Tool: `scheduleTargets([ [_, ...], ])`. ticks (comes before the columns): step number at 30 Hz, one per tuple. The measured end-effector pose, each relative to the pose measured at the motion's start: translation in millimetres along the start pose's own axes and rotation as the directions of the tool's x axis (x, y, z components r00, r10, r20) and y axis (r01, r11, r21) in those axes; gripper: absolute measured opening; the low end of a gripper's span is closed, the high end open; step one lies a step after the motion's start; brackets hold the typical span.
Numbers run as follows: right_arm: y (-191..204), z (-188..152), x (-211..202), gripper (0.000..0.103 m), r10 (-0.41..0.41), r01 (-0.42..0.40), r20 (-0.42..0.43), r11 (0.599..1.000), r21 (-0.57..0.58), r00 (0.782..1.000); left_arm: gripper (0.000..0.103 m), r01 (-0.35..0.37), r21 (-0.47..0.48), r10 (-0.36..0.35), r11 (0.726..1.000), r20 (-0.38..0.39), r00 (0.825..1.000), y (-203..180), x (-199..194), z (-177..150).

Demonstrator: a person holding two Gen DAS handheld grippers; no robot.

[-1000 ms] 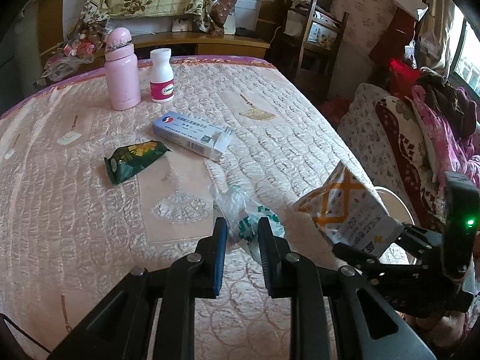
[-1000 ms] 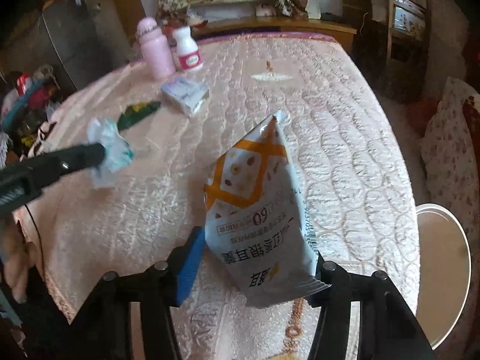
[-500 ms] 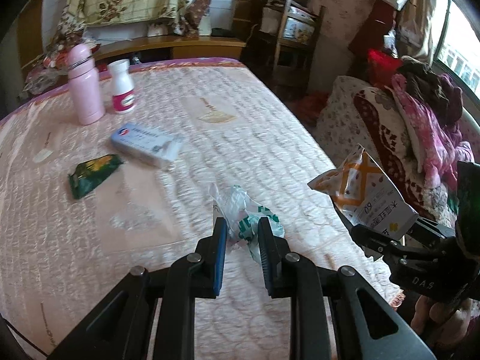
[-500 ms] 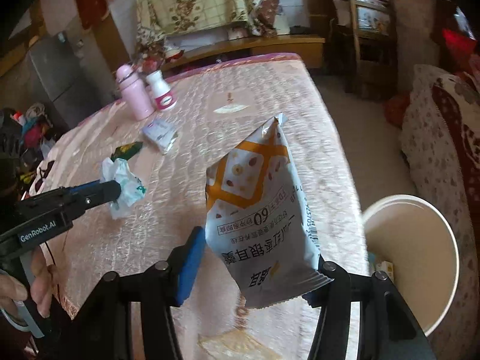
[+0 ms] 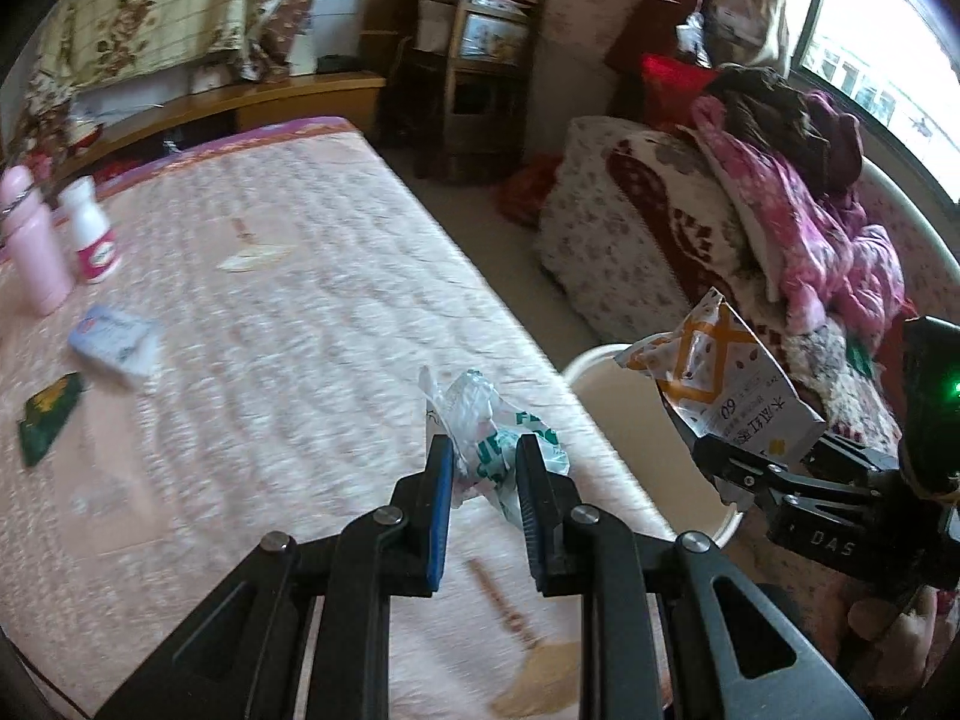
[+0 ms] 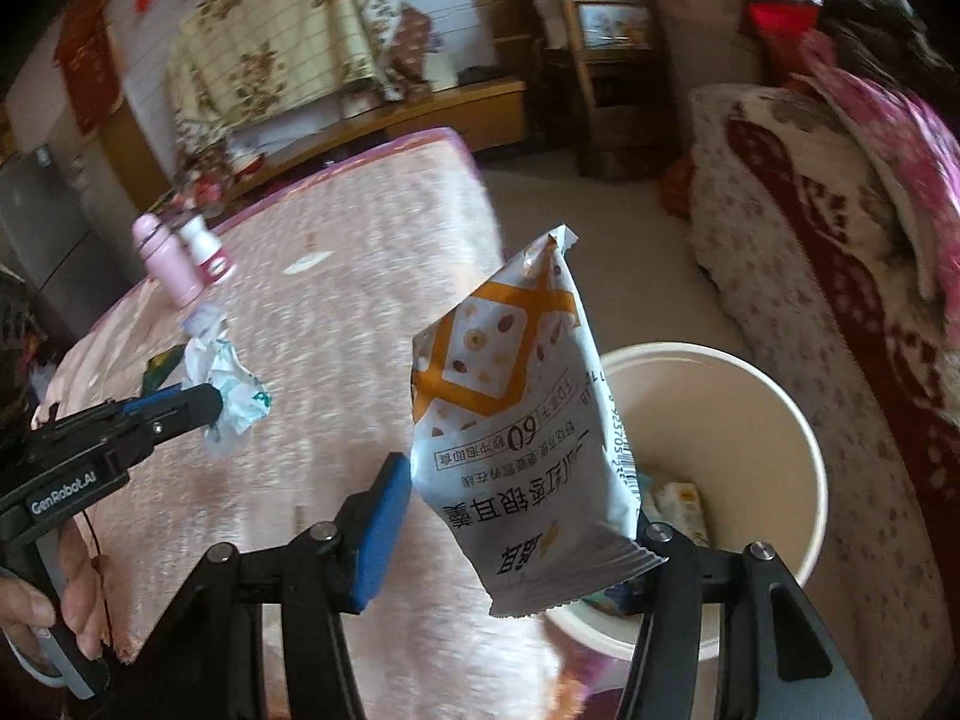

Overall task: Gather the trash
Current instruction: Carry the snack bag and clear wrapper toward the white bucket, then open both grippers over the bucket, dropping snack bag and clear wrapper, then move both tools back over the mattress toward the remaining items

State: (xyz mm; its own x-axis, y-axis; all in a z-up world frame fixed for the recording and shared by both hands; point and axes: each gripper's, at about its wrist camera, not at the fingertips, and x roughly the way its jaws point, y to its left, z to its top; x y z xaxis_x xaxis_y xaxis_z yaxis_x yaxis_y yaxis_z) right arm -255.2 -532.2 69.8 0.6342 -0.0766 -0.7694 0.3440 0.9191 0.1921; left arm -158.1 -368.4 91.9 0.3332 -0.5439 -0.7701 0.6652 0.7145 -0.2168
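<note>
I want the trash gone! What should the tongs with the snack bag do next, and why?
Probably carry the snack bag a bit further right over the cream bin, then open. The right tongs hold it beside the rim, partly over the pink bed, so dropping it now might miss.

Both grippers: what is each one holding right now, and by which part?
The left gripper pinches the crumpled plastic wrapper at its lower bunched part. The right gripper holds the snack bag by its bottom sealed end.

On the bed (image 5: 312,312), the flask (image 5: 30,240) and bottle (image 5: 90,231) stand far left, the box (image 5: 114,345) and wrapper (image 5: 51,417) nearer. The bin (image 6: 720,420) sits right of the bed's near corner.
</note>
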Motion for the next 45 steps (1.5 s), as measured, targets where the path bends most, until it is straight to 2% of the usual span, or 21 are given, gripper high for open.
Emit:
scheduleTargets([
  [11,-68,-11,-7,0.058,-0.104,0.104,-0.009,0.987,0.124,0.995,0.022,0.118,0.028,-0.116,0.993,-0.06,0.991,-49,44,8],
  [22,-103,-21,4,0.06,-0.153,0.159,-0.046,0.968,0.194,0.987,0.022,0.195,0.047,-0.19,0.98,-0.098,0.977,-79,78,7],
  [23,-105,-21,5,0.06,-0.159,0.165,-0.048,0.966,0.198,0.986,0.025,0.206,0.053,-0.201,0.977,-0.095,0.975,-81,78,7],
  [25,-108,-22,6,0.062,-0.176,0.183,-0.049,0.961,0.207,0.983,0.041,0.22,0.06,-0.213,0.974,-0.099,0.972,-84,80,7],
  [26,-110,-22,7,0.069,-0.192,0.199,-0.054,0.957,0.212,0.98,0.056,0.231,0.062,-0.225,0.971,-0.098,0.969,-85,80,7],
  [27,-112,-22,7,0.076,-0.207,0.214,-0.056,0.953,0.216,0.977,0.063,0.239,0.061,-0.233,0.969,-0.09,0.968,-85,79,6],
  [29,-115,-22,7,0.079,-0.223,0.229,-0.054,0.946,0.228,0.973,0.063,0.245,0.062,-0.241,0.967,-0.075,0.968,-84,76,6],
  [34,-118,-24,10,0.079,-0.213,0.223,-0.068,0.943,0.246,0.975,0.063,0.209,0.057,-0.204,0.976,-0.078,0.976,-76,72,4],
  [39,-103,-25,10,0.079,-0.201,0.21,-0.064,0.954,0.215,0.977,0.063,0.106,0.069,-0.103,0.992,-0.052,0.993,-58,60,1],
  [45,-75,-21,13,0.079,-0.181,0.187,-0.051,0.966,0.176,0.982,0.064,0.004,0.05,-0.003,0.999,-0.013,1.0,-22,38,-4],
])
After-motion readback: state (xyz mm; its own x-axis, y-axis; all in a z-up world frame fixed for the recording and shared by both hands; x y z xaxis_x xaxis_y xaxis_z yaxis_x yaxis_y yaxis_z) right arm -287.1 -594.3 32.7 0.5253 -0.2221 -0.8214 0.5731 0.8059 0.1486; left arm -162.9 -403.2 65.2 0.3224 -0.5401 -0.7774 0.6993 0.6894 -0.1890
